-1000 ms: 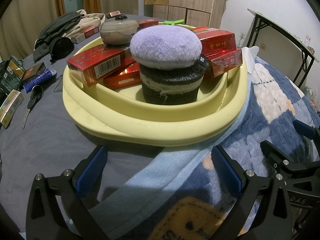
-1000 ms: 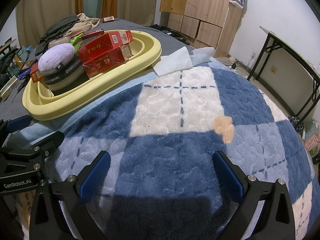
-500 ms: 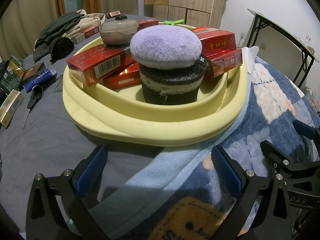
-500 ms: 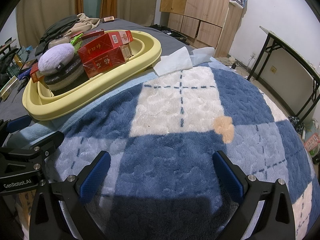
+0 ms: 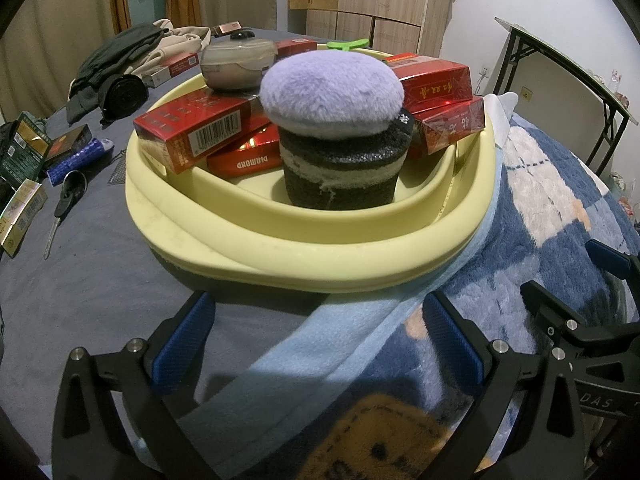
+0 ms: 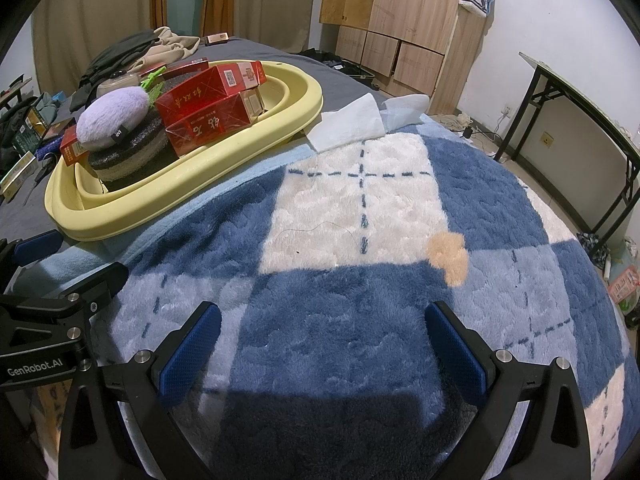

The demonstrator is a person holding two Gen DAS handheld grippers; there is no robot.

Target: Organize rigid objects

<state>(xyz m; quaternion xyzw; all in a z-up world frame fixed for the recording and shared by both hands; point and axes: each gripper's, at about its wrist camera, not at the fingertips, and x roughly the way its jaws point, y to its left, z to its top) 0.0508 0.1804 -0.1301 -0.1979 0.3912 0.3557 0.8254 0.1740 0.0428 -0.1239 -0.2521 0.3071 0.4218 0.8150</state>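
Both grippers empty, jaws spread wide, nothing between the pads.

Left gripper (image 5: 316,344): hangs over the pale blue blanket hem (image 5: 320,344), just short of the yellow basin (image 5: 320,256). No contact with the rim that I can make out.

Right gripper (image 6: 320,344): over the blue-and-white checked blanket (image 6: 360,208), well apart from the basin (image 6: 120,224). Nothing rigid lies in its reach.

Basin contents: red cartons (image 5: 192,136) stacked on both sides, a purple plush cushion (image 5: 332,84) sitting on a dark striped roll (image 5: 344,176), a small lidded pot (image 5: 240,64) at the back on top of the cartons.

Still loose on the grey sheet to the left of the basin: small boxes (image 5: 24,216), a blue tube (image 5: 76,160), scissors (image 5: 66,204).

Judgement: sorting looks partly done; the step in hand is likely picking the next loose item.

- Left gripper is the nearer one to the strays; swing it toward them rather than across the basin.
- Take a box across its narrow faces, jaws square to it.
- The sheet is soft, so don't press down hard.
- The carton stack looks crowded and tilted; set new items low, into a gap.
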